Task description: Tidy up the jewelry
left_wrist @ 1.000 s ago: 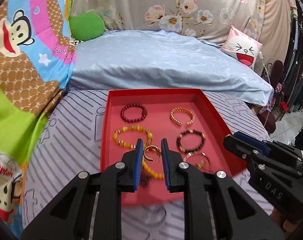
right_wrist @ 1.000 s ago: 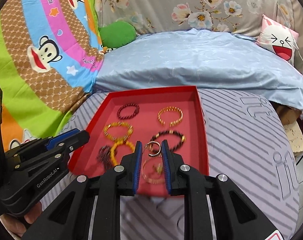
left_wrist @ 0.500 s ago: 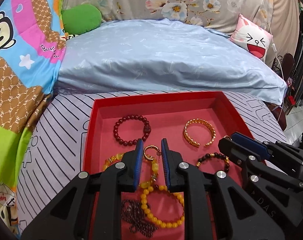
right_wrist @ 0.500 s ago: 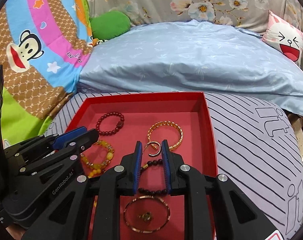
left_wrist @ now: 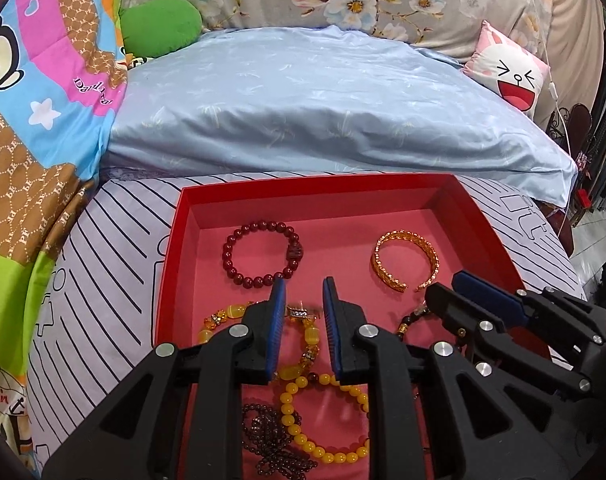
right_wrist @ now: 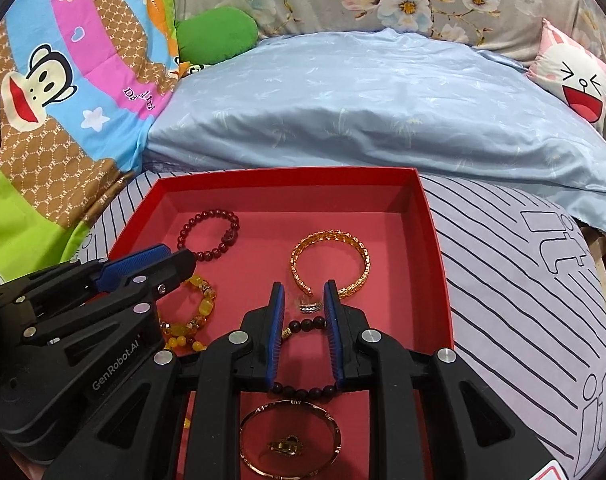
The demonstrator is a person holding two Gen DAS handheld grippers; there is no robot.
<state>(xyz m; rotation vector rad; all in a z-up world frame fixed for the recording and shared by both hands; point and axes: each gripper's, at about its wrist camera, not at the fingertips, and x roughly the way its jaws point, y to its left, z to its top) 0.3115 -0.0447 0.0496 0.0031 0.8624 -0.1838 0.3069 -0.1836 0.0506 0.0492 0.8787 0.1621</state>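
A red tray [left_wrist: 383,184] on the striped cover holds several bracelets. My left gripper [left_wrist: 303,286] hangs low over its left half. A small stone-set ring [left_wrist: 301,312] lies flat between its fingers, narrower than the gap and beside an amber bead bracelet [left_wrist: 207,334]. My right gripper [right_wrist: 303,290] hovers over the right half, its jaws opening. A second ring [right_wrist: 309,306] rests loose on the tray floor between its pads, just below the gold cuff [right_wrist: 331,240]. Each gripper shows from the side in the other's view: right gripper [left_wrist: 443,286], left gripper [right_wrist: 181,256].
Also in the tray are a dark red bead bracelet [left_wrist: 227,248], a yellow bead bracelet [left_wrist: 291,400], a dark bead strand [left_wrist: 263,436], a black bead bracelet [right_wrist: 307,324] and a thin gold bangle [right_wrist: 335,432]. A pale blue pillow [left_wrist: 323,92] lies behind the tray.
Both grippers came forward and down over the tray. The rings that stood upright, pinched at the fingertips, now lie flat and lower between the fingers. The right jaws stand slightly wider.
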